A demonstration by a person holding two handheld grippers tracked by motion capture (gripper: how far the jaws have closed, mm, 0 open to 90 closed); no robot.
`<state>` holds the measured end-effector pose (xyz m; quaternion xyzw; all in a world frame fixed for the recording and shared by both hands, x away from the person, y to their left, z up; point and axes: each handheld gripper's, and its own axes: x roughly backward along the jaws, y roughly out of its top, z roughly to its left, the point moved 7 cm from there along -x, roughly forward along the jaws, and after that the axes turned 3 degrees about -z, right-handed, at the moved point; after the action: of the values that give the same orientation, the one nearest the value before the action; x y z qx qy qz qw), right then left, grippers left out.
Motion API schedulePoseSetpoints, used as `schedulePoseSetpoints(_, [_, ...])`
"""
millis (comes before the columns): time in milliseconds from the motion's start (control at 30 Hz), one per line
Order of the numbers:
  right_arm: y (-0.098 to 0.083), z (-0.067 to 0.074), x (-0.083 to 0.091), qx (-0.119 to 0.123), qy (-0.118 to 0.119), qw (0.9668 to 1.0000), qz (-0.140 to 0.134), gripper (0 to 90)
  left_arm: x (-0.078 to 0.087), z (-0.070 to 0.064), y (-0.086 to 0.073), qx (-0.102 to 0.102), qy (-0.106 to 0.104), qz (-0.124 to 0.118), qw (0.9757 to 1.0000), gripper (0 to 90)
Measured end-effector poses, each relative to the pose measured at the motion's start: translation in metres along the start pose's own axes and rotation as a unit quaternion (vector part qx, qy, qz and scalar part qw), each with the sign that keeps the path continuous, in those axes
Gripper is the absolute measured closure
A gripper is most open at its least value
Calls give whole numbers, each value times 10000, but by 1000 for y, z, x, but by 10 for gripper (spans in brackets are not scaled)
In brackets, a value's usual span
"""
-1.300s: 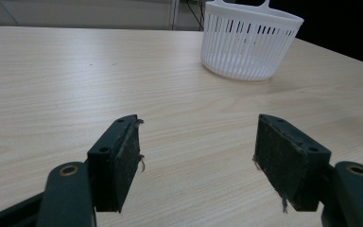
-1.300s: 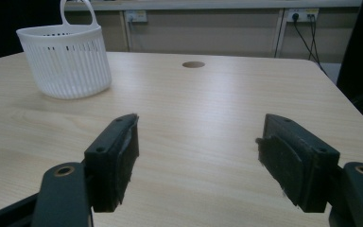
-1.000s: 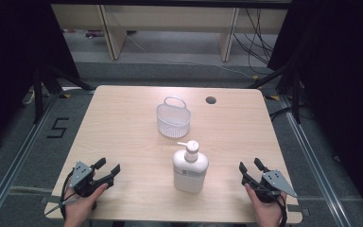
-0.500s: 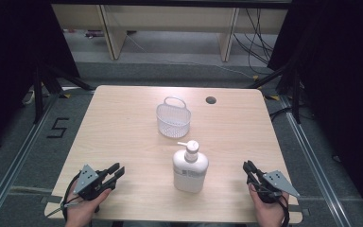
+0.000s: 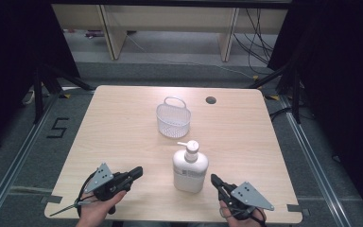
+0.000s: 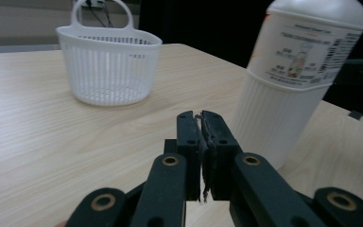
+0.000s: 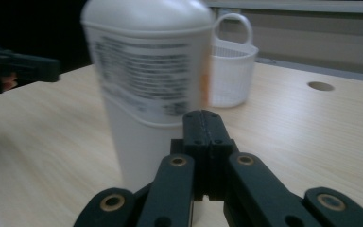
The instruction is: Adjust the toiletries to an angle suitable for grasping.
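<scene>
At the near left of the table (image 5: 123, 113), the left gripper (image 5: 136, 172) points right toward the pump bottle (image 5: 190, 165), its jaws pressed together on nothing, having just been closing; it has edged nearer the bottle than a second ago. The bottle stands upright at the near middle, unmoved, with the white basket (image 5: 173, 117) just beyond it, probably its destination. At the near right, the right gripper (image 5: 215, 180), likewise just closed and empty, has moved in beside the bottle's base.
</scene>
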<state>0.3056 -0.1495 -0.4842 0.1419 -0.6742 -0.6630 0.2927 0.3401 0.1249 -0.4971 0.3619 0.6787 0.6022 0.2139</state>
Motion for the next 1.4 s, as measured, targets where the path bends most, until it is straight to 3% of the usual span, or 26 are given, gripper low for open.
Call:
schedulePoseSetpoints(67, [2,5,-3,164,25,9999,-14,900,-3,-5,2,-42,-101,-2,9999,861])
schedulePoseSetpoints(100, [1,8,-4,99,110,9999,35,900,-8,-16,6,-113,-252,32,9996,861])
schedulePoseSetpoints(167, [1,9,-5,205,93,9997,6,900,-15,-26,10,-201,-438,34,9988,858])
schedulePoseSetpoints(200, [1,12,-6,140,149,9998,1,900,-18,-31,12,-227,-519,35,9984,854])
schedulePoseSetpoints(333, [0,15,-6,165,143,9997,54,900,-24,-40,15,-313,-650,93,9974,858])
schedulePoseSetpoints(433, [3,14,-7,228,172,9996,-56,900,-31,-49,18,-364,-776,91,9963,861])
schedulePoseSetpoints(700, [7,12,-8,214,77,9997,-80,900,-42,-52,24,-461,-770,72,9959,855])
schedulePoseSetpoints(733, [6,13,-7,88,38,10000,-15,900,-43,-53,24,-495,-768,75,9958,854])
schedulePoseSetpoints(833, [7,10,-10,173,33,9998,-71,900,-44,-53,24,-526,-766,97,9956,848])
schedulePoseSetpoints(867, [7,9,-10,212,19,9997,-70,900,-44,-53,24,-518,-770,96,9956,847])
schedulePoseSetpoints(900, [6,11,-9,34,16,10000,28,900,-44,-52,24,-512,-778,97,9956,845])
schedulePoseSetpoints(933, [7,9,-10,128,6,9999,20,900,-44,-52,24,-512,-778,97,9956,843])
schedulePoseSetpoints(1067, [8,9,-14,64,82,9999,-35,900,-44,-52,23,-507,-785,121,9956,839])
schedulePoseSetpoints(1100, [8,6,-14,182,-11,9998,-10,900,-44,-52,23,-505,-788,119,9955,838])
schedulePoseSetpoints(1133, [7,7,-14,49,17,10000,55,900,-44,-52,23,-505,-788,119,9955,836])
schedulePoseSetpoints(1200, [9,4,-16,177,-57,9998,-29,900,-43,-51,22,-497,-760,126,9958,832])
schedulePoseSetpoints(1233, [8,6,-17,60,40,10000,-16,900,-43,-50,22,-480,-757,115,9959,828])
schedulePoseSetpoints(1400, [9,4,-14,156,-15,9999,3,883,-39,-49,24,-427,-675,59,9968,781])
